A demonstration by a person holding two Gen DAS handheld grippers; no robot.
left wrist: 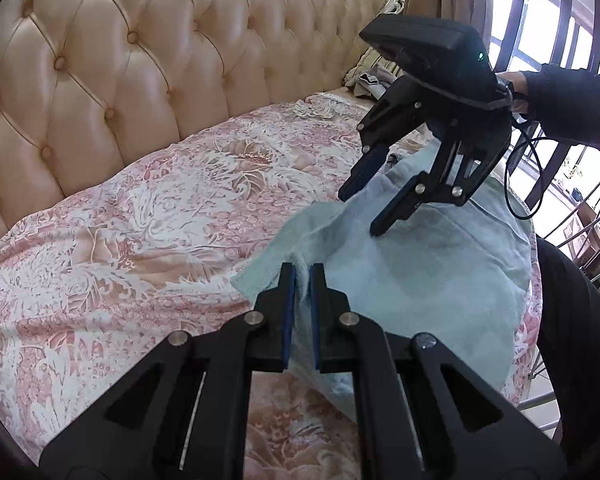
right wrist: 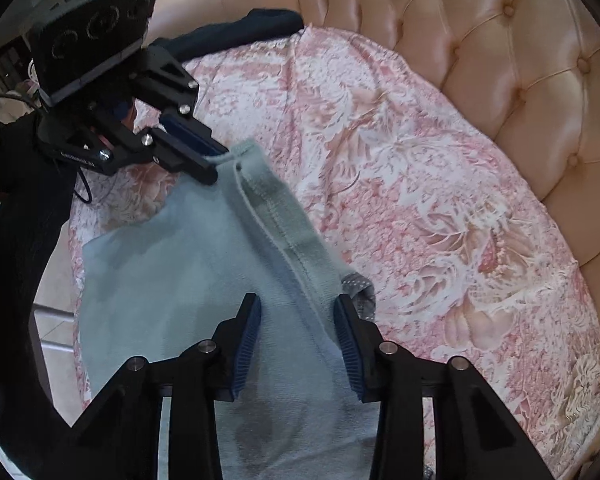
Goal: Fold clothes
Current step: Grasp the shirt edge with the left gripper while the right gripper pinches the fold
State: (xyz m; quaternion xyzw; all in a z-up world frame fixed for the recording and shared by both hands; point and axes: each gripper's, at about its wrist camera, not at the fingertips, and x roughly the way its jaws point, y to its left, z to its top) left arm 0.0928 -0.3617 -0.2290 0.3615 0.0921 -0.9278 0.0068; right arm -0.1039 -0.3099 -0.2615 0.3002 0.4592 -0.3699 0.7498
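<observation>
Blue garment (left wrist: 440,280) hem (pinched) near sofa-cover (left wrist: 140,220) edge

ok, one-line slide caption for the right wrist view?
Right tongs open over a light blue garment on the floral-covered sofa, while the left tongs pinch its far corner.

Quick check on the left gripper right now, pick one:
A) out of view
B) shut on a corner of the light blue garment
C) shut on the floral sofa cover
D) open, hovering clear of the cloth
B: the left gripper has its pads pinched on a bunched corner of the light blue garment, also seen from the right wrist view.
</observation>
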